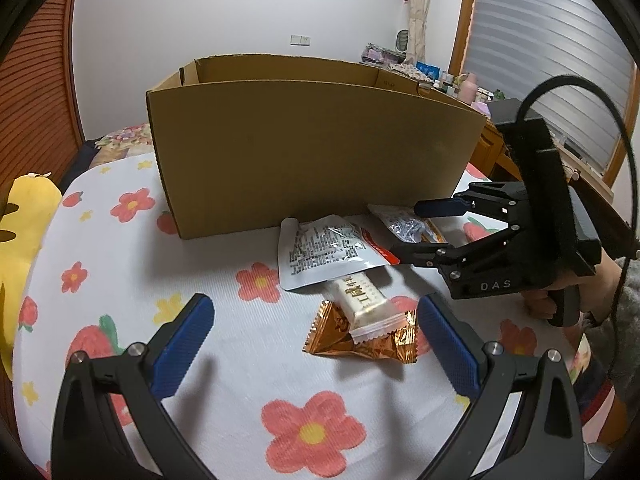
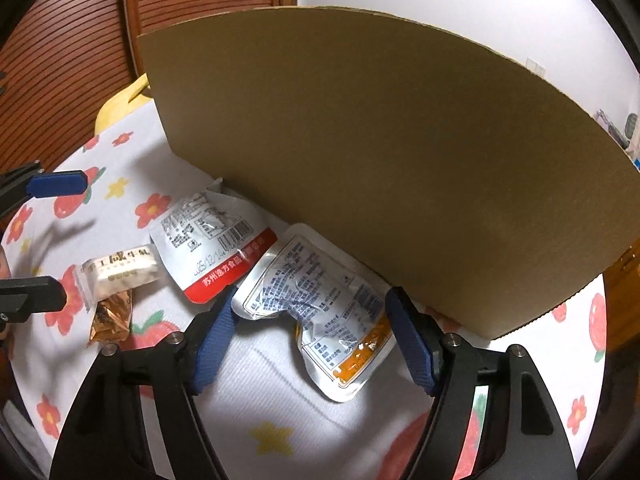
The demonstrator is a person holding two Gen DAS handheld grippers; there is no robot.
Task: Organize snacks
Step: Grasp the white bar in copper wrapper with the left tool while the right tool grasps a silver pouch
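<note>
An open cardboard box [image 1: 312, 152] stands on the flowered cloth; it also fills the right wrist view [image 2: 380, 152]. In front of it lie a silver pouch with a red band [image 1: 324, 250] [image 2: 212, 248], a silver pouch with an orange band [image 1: 408, 224] [image 2: 320, 308], a white nougat bar [image 1: 360, 300] [image 2: 120, 274] and a copper foil candy [image 1: 360, 340] [image 2: 112, 316]. My left gripper [image 1: 316, 320] is open, its jaws either side of the bar and foil candy. My right gripper [image 2: 310, 324] [image 1: 408, 228] is open, straddling the orange-band pouch.
A yellow plush toy [image 1: 20, 248] lies at the left edge of the cloth. A brown slatted door [image 2: 80, 40] is behind. A wooden desk with small items [image 1: 460, 84] and a window with blinds [image 1: 540, 60] are behind the box to the right.
</note>
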